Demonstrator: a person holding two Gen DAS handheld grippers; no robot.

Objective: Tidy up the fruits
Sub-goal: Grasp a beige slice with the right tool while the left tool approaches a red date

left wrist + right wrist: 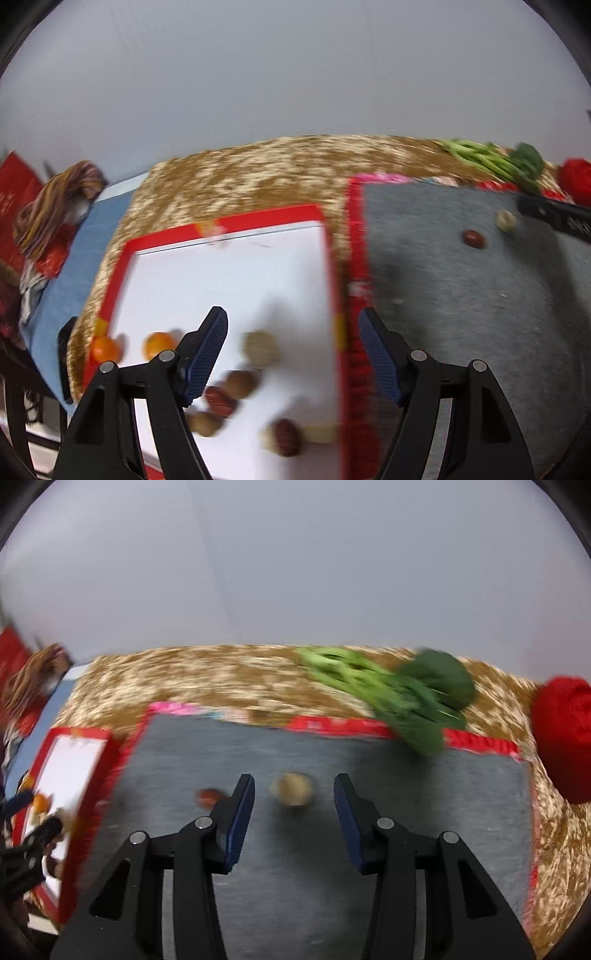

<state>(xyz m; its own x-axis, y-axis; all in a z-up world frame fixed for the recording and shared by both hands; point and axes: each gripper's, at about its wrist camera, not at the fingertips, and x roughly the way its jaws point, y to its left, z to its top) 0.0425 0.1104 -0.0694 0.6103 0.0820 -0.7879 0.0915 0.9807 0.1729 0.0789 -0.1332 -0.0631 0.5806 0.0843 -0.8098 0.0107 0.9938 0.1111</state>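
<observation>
Your right gripper is the one lined up on the next fruit.

Left wrist view: your left gripper hangs with jaws spread and empty over the white, red-rimmed tray, where blurred oranges, brown round fruits and dark red dates already lie; the grey felt mat sits right of that tray, carrying a dark red date and a pale tan round fruit, both well apart from these jaws. Right wrist view: on the mat that pale fruit lies dead ahead between your wide, empty jaws, the date just left; being round, it shows no long axis.
</observation>
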